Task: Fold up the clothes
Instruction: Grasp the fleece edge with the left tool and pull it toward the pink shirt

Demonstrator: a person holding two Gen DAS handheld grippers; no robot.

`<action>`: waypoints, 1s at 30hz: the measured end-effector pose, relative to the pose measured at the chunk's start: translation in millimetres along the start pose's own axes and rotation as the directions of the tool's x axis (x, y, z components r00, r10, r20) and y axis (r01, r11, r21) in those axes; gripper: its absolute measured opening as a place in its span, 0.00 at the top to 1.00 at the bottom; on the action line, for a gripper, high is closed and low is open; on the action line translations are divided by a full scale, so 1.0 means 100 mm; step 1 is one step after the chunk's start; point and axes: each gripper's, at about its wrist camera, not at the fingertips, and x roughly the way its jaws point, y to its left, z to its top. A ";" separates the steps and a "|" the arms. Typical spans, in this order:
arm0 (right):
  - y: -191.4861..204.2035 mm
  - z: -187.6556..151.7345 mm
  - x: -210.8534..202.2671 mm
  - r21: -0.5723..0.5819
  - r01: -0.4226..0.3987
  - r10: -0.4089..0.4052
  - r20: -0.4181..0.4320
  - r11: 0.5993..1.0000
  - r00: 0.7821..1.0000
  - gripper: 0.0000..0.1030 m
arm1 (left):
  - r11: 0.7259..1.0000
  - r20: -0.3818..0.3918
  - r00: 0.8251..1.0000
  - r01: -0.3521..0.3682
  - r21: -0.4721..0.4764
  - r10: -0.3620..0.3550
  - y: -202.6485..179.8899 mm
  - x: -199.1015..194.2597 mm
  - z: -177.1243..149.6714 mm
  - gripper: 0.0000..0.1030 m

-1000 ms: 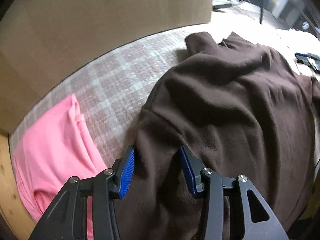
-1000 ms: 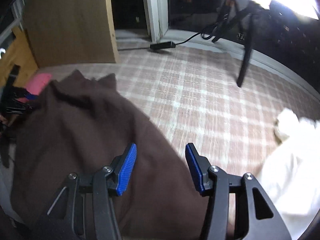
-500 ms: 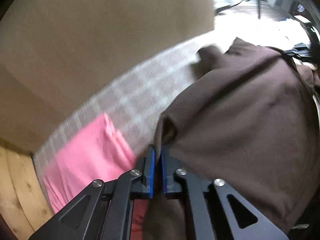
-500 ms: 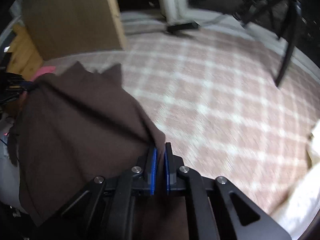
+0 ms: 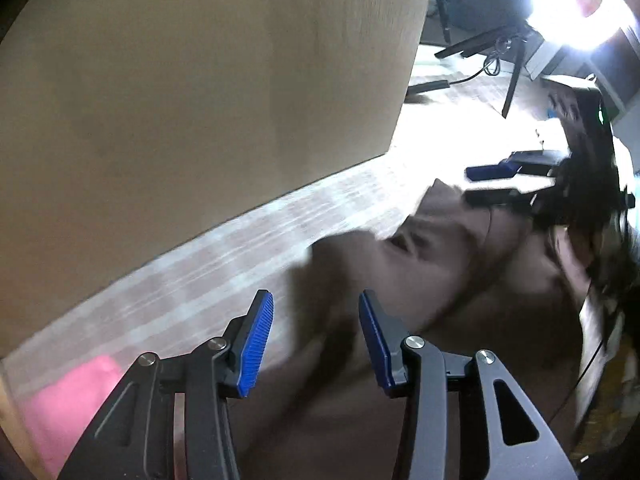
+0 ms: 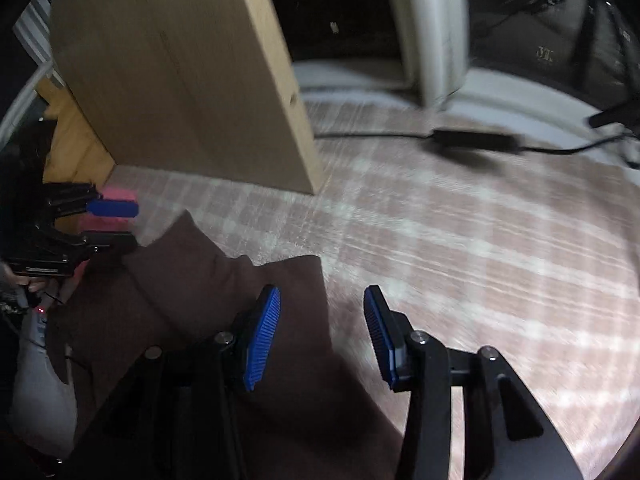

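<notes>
The brown garment lies on the checked rug in front of the person, bunched, with one layer lapped over another so that two peaks of cloth stand up at its far edge; the lap suggests a fold laid across it, though motion blur hides how neat it is. The left gripper hangs over the garment's near-left part with its blue pads spread wide and nothing between them. The right gripper straddles the garment's right edge, equally agape and empty, one pad over cloth and one over rug. With both jaws parted, the cloth rests under its own weight. A pink garment lies just left of the brown one, apart from it, beside a wooden panel.
</notes>
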 end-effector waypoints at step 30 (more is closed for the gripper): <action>0.27 -0.42 -0.98 0.033 0.000 -0.009 0.263 0.999 0.965 0.80 | 0.979 0.199 0.959 -0.185 -0.090 0.200 0.50 -1.59 -0.74 0.68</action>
